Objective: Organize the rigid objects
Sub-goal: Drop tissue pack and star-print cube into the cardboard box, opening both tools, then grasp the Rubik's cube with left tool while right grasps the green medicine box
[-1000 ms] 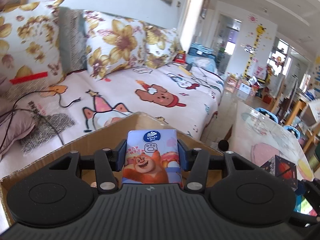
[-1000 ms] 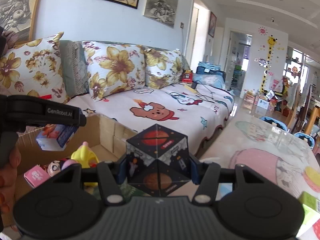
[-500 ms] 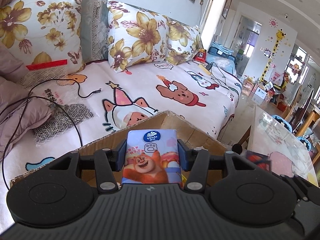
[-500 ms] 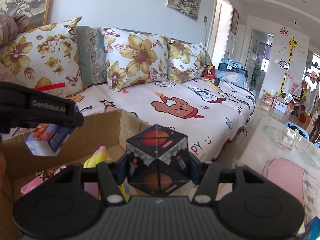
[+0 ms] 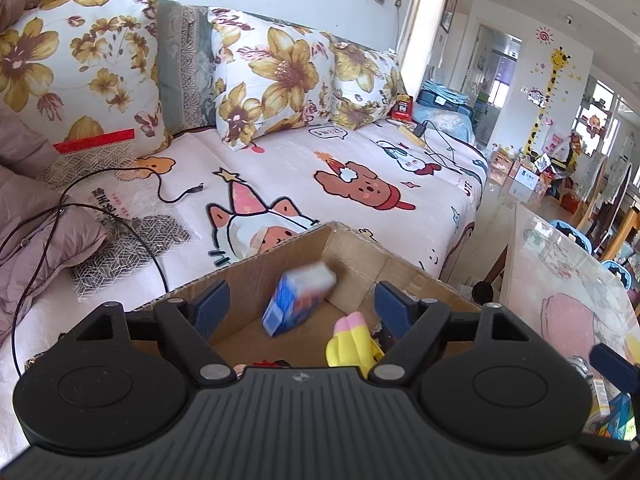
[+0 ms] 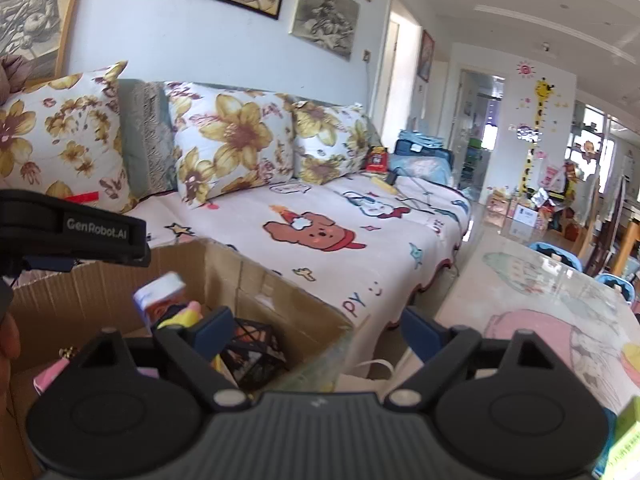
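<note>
Both the left gripper (image 5: 302, 308) and right gripper (image 6: 316, 330) are opening, released; the tissue pack (image 5: 298, 300) and dark cube (image 6: 256, 350) sit inside the cardboard box (image 5: 400, 270); table items remain

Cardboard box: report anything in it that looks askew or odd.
The blue tissue pack is tilted and motion-blurred inside the cardboard box, touching neither pad of the opening left tongs: apparently mid-fall. Nothing else stands out.

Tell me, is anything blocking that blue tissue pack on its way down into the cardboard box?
Nothing visible does. The tissue pack is already inside the cardboard box, tumbling clear of the opening left tool, with bare floor under it beside the yellow toy.
</note>
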The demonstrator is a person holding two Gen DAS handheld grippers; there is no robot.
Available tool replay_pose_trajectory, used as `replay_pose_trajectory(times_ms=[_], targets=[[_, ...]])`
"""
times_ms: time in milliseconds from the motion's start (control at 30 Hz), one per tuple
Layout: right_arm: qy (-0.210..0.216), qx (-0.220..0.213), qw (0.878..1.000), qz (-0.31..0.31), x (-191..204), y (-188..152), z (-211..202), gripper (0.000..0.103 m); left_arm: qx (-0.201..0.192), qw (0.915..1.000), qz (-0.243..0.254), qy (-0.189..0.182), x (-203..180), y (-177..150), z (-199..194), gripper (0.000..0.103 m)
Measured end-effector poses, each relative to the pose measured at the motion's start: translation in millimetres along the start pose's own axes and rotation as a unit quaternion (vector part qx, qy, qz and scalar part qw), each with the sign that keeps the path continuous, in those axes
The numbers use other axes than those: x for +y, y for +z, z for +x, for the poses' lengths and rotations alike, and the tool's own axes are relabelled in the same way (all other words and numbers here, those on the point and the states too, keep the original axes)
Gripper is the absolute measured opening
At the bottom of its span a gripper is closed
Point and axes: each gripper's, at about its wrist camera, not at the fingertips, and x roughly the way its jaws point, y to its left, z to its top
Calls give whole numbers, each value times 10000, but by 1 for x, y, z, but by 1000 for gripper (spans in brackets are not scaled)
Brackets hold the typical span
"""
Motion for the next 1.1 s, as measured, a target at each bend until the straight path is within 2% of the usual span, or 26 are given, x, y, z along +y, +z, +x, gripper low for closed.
replay_pose_trajectory(times_ms=[233, 400, 900, 1100], targets=[[-278, -24, 9995, 119, -10, -17, -23, 96, -35, 9987, 465, -208, -11, -5, -1, 101], [-385, -41, 9991, 155, -16, -28, -36, 96, -35, 9963, 703, -491, -16, -9, -1, 103], [-642, 36, 9973, 368, -43, -62, -65, 96, -34, 9863, 1407, -862, -32, -19, 2, 103], [-812, 75, 9953, 521, -61, -74, -72, 96, -43, 9796, 1727, -1025, -42, -26, 2, 103]])
